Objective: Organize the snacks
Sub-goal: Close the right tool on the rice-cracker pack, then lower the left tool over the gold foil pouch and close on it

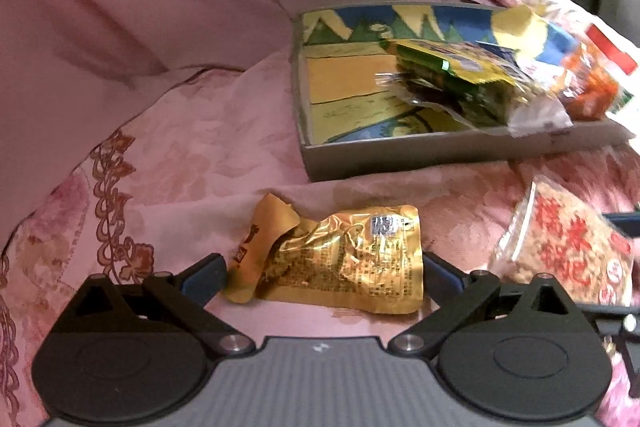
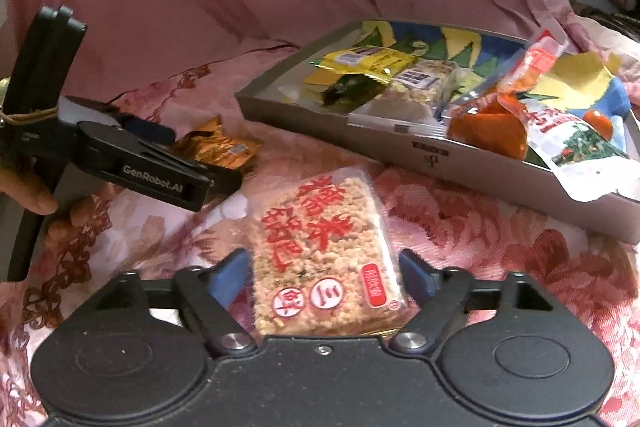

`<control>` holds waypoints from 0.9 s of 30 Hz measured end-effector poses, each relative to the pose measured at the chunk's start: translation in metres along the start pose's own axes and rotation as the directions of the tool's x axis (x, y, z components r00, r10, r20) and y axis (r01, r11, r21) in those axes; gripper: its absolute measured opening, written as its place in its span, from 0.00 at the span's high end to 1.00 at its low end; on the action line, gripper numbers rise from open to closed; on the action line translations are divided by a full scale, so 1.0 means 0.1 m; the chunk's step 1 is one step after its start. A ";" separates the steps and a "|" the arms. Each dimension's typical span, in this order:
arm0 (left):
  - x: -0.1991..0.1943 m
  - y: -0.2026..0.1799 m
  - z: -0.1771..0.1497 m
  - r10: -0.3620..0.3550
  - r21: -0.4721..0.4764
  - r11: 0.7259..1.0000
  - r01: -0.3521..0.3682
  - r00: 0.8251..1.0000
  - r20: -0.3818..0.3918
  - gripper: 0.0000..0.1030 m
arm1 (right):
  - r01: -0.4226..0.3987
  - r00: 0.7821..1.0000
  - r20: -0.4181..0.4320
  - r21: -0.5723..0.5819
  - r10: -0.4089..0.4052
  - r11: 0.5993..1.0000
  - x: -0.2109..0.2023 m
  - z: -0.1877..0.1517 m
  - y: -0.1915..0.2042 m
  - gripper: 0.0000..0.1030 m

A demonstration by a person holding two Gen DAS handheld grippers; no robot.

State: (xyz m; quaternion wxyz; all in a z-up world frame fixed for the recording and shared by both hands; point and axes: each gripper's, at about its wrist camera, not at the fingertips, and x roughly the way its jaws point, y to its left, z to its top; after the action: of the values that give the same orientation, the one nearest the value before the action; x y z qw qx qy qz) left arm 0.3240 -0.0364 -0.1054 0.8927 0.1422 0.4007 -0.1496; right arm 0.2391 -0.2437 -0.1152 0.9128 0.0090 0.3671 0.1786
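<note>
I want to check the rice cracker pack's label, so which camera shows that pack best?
The right wrist view: the rice cracker pack lies whole and centred, red lettering facing up, between the fingers of the right hand-held gripper. The left wrist view catches it only at the right edge, blurred and partly cut off.

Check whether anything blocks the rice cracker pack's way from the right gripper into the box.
Nothing visible does. The rice cracker pack lies between the right gripper's fingers, with only bare pink cloth between it and the box. The box's right half is piled with snacks; its left part shows free floor.
</note>
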 end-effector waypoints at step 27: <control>-0.65 -0.54 -0.40 -0.210 0.283 0.932 0.227 0.974 -0.090 0.01 | 0.044 0.994 -0.102 0.053 -0.038 0.998 -0.12 0.01 -0.27 0.24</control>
State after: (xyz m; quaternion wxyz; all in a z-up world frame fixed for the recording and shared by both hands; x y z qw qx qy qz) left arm 0.2354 -0.0616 -0.0888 0.8276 0.2309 0.4134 -0.3013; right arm 0.2406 -0.2733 -0.1102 0.8960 0.0176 0.4177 0.1497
